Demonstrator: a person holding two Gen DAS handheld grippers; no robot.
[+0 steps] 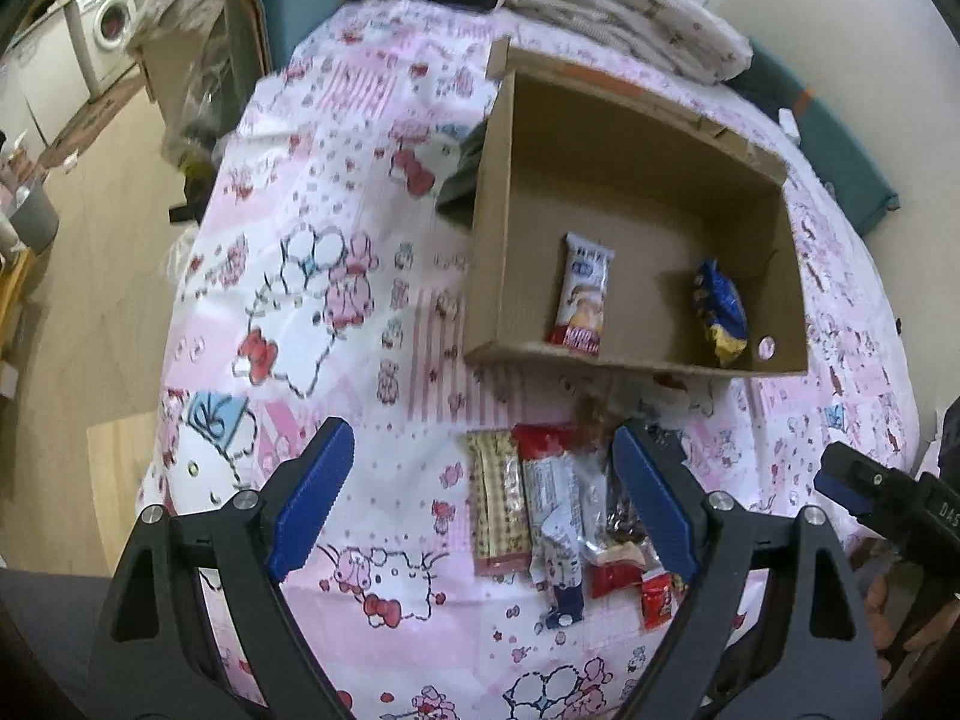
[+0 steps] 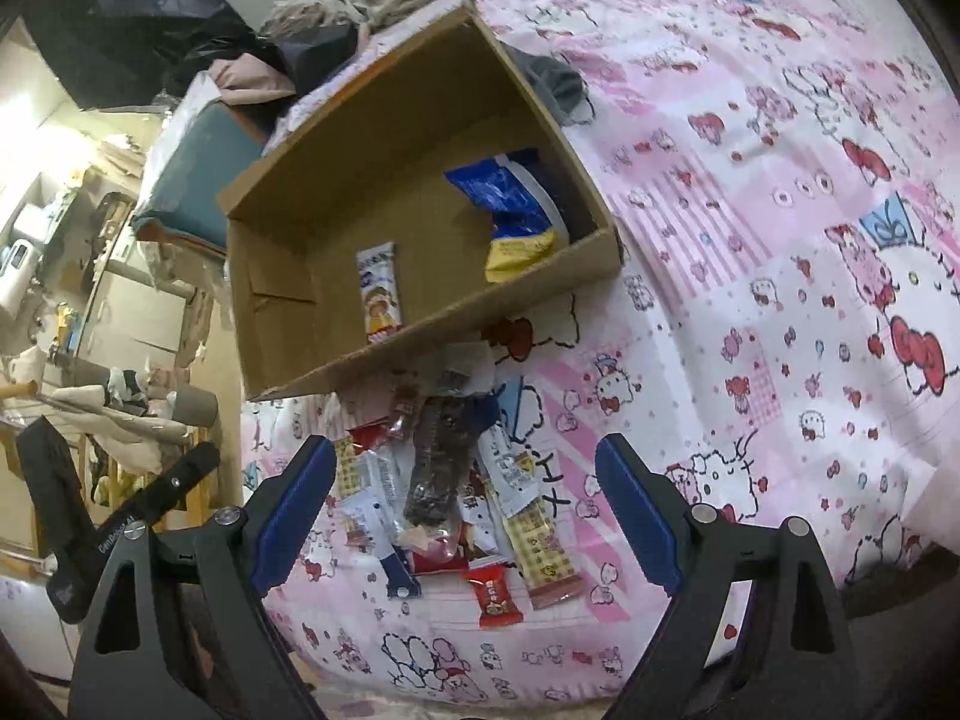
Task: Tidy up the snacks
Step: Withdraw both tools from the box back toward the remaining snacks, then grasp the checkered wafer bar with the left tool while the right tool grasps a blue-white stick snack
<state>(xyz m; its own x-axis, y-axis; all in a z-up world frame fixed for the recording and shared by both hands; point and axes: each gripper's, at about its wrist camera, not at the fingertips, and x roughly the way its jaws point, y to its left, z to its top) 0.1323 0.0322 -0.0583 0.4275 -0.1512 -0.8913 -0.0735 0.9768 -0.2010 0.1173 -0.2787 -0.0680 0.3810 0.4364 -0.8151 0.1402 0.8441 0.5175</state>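
An open cardboard box (image 1: 498, 204) (image 2: 270, 276) lies on the pink patterned bed. Inside it are a white snack bar (image 1: 582, 291) (image 2: 378, 294) and a blue and yellow packet (image 1: 720, 306) (image 2: 516, 210). A pile of several small snacks (image 1: 558, 510) (image 2: 456, 480) lies on the bed in front of the box, among them a yellow checked bar (image 1: 498, 498) (image 2: 540, 546) and a red candy (image 2: 495, 594). My left gripper (image 1: 480, 498) is open and empty above the pile. My right gripper (image 2: 468, 510) is open and empty, hovering over the same pile; it also shows in the left wrist view (image 1: 840, 480).
Crumpled bedding and clothes (image 1: 630, 6) lie behind the box. A dark cloth (image 1: 462, 168) (image 2: 552, 78) sits beside the box wall. The bed's edge drops to a wooden floor (image 1: 90, 300), with a washing machine (image 1: 111, 24) and household clutter (image 2: 72, 300) beyond.
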